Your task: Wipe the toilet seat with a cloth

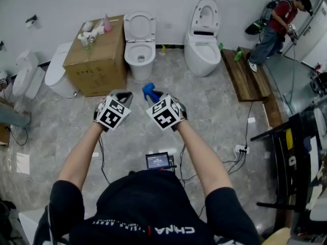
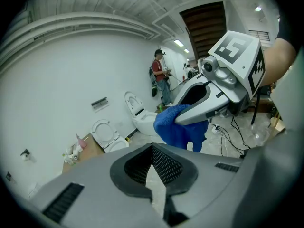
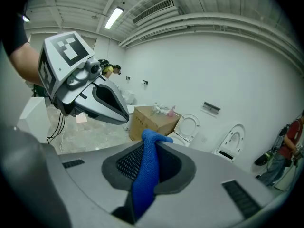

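The left gripper [image 2: 152, 148] has its 2 jaws clenched together with nothing between them. The right gripper [image 3: 146, 148] has its jaws clamped on a blue terry cloth [image 3: 143, 184]; the cloth runs up between the pads, and its top end folds over above the jaw tips. In the left gripper view, the rest of the cloth hangs below the right gripper.

Both grippers are held side by side above the middle of the grey marble-pattern floor [image 1: 214, 116], well apart from every toilet.

At the far edge of the floor, against the wall, stand 2 toilets:
- a low white toilet with its round seat and lid raised [image 1: 139, 45];
- a taller white toilet with its oval lid raised [image 1: 203, 40], to the right of the first.

A brown cardboard box [image 1: 99, 60] stands just left of the low toilet and carries several small bottles. A dark wooden bench [image 1: 248, 75] lies along the far right edge.
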`<state>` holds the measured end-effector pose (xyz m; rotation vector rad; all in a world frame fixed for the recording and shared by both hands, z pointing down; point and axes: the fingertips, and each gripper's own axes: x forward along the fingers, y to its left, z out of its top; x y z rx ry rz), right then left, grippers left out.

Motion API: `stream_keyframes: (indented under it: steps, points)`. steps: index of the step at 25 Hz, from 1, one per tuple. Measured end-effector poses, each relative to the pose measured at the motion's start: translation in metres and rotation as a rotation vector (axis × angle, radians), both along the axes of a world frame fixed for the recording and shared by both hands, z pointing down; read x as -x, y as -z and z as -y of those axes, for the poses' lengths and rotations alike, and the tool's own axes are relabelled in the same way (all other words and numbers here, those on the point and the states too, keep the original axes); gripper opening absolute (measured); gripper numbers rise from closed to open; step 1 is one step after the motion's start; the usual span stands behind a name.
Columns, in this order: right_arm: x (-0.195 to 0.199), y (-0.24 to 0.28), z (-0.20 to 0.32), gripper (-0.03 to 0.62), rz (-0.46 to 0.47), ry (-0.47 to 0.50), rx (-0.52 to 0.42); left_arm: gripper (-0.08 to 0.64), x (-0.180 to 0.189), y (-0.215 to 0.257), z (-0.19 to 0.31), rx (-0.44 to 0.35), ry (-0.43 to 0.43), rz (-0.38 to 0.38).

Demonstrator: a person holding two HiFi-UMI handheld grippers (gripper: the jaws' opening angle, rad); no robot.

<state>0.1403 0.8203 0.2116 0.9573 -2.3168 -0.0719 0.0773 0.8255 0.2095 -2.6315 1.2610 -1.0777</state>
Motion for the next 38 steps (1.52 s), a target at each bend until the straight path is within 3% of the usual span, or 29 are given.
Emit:
stream_keyframes:
  steps: [17, 24, 31, 38]
  points:
    - [-0.078, -0.029, 0.027, 0.058, 0.033, 0.021, 0.060, 0.012, -0.069, -0.022, 0.022, 0.038, 0.034, 0.041]
    - [-0.089, -0.044, 0.054, 0.058, 0.052, 0.026, 0.088, 0.012, -0.073, -0.033, 0.050, 0.062, 0.034, 0.079]
    - [-0.073, -0.061, 0.117, 0.058, 0.047, -0.013, 0.118, 0.012, -0.052, -0.054, 0.119, 0.091, 0.007, 0.067]
    - [-0.036, -0.065, 0.222, 0.058, 0.023, -0.100, 0.131, 0.012, -0.012, -0.066, 0.227, 0.122, -0.062, 0.039]
